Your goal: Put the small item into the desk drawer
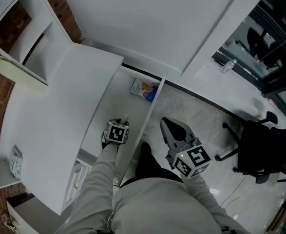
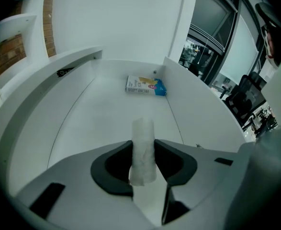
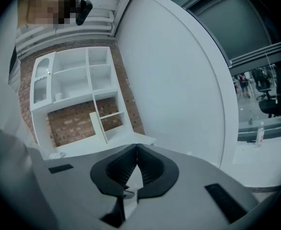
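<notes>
Left claw (image 2: 143, 145) clamped, angled down; right claw (image 3: 136, 148) closed.

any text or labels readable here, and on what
No text reads clearly.
Box in the drawer: colourful print, too blurred to read.
Packet on the desk: print too small.
Left cube and right cube: square markers only, no letters.

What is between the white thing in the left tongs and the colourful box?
Nothing: just bare drawer floor between the white thing and the box, as the left gripper view shows.
</notes>
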The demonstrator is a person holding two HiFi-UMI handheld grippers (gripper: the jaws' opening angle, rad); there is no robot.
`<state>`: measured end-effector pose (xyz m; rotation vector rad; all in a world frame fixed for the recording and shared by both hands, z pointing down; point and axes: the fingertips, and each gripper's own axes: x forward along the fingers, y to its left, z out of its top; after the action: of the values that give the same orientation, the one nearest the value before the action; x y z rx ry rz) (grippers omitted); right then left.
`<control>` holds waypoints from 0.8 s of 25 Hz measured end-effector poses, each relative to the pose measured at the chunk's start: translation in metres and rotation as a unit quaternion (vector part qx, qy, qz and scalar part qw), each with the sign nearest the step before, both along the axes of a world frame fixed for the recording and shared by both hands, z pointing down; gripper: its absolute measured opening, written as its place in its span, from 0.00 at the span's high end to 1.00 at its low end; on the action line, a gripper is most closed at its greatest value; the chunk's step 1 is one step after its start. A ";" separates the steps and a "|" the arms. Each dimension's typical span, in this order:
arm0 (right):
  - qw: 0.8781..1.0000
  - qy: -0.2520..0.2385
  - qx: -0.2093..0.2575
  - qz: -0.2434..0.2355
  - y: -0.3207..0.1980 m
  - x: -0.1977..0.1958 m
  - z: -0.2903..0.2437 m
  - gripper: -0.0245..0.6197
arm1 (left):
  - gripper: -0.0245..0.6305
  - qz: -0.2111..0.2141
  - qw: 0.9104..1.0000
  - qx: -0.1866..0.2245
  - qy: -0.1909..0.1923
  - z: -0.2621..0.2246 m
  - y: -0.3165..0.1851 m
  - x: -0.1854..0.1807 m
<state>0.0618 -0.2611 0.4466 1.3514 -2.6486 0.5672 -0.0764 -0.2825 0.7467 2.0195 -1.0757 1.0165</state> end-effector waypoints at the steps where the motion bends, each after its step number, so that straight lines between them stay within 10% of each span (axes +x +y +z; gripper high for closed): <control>1: 1.000 -0.001 -0.001 0.001 -0.001 0.000 0.000 0.92 | 0.74 0.001 1.000 -0.005 -0.002 0.005 0.001 -0.001; 20: 1.000 -0.002 -0.014 0.001 -0.008 -0.001 0.006 0.92 | 0.74 0.027 0.999 -0.038 -0.009 0.017 0.009 0.007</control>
<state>0.0607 -0.2689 0.4530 1.3468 -2.6333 0.6045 -0.0694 -0.2738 0.7636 1.9924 -0.9813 1.0881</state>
